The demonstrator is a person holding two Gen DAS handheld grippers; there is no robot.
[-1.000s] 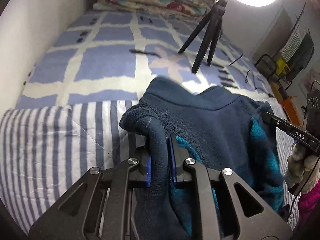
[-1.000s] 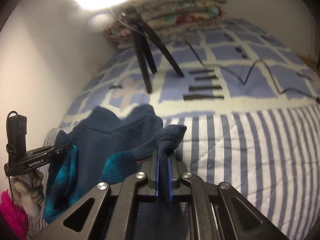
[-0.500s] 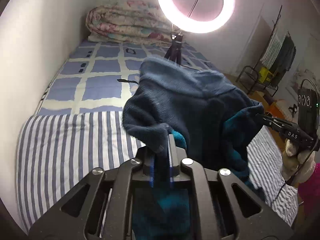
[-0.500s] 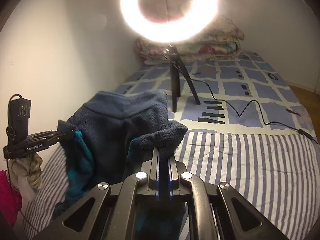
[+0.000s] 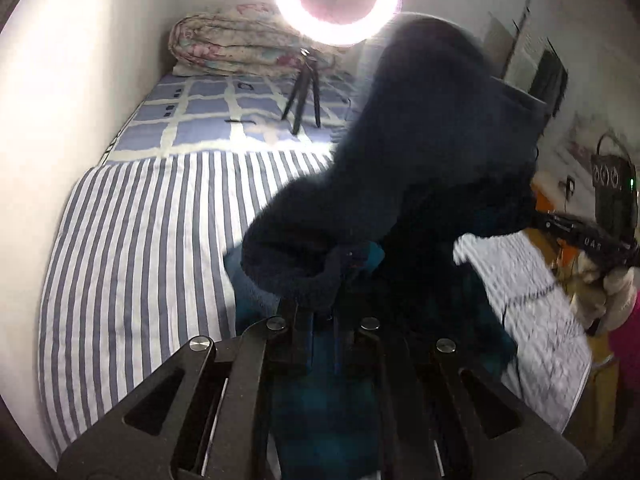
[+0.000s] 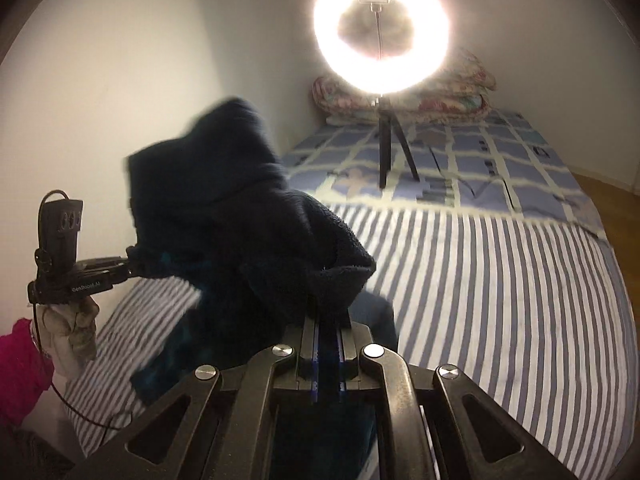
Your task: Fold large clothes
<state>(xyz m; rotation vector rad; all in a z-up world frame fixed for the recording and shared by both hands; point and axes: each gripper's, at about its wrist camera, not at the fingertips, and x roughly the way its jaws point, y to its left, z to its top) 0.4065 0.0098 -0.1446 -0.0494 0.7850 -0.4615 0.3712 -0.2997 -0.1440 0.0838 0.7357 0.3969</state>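
A dark navy fleece garment (image 5: 420, 168) with teal lining hangs in the air above the striped bed cover (image 5: 152, 248), blurred by motion. My left gripper (image 5: 324, 304) is shut on one bunched edge of it. My right gripper (image 6: 328, 316) is shut on another edge of the same garment (image 6: 224, 216). Each view shows the other gripper off to the side: the right gripper (image 5: 576, 232) in a gloved hand, and the left gripper (image 6: 80, 276) likewise. The fleece hides the fingertips in both views.
A lit ring light (image 6: 380, 28) on a black tripod (image 5: 304, 96) stands on the blue checked sheet (image 6: 480, 160). A folded floral quilt (image 5: 240, 48) lies at the far end by the white wall. A cable (image 6: 504, 188) runs across the sheet. Wooden floor (image 6: 600, 196) lies right of the bed.
Both grippers have lifted the fleece off the bed and pulled back; the garment now hangs higher, covering part of the ring light in the left wrist view.
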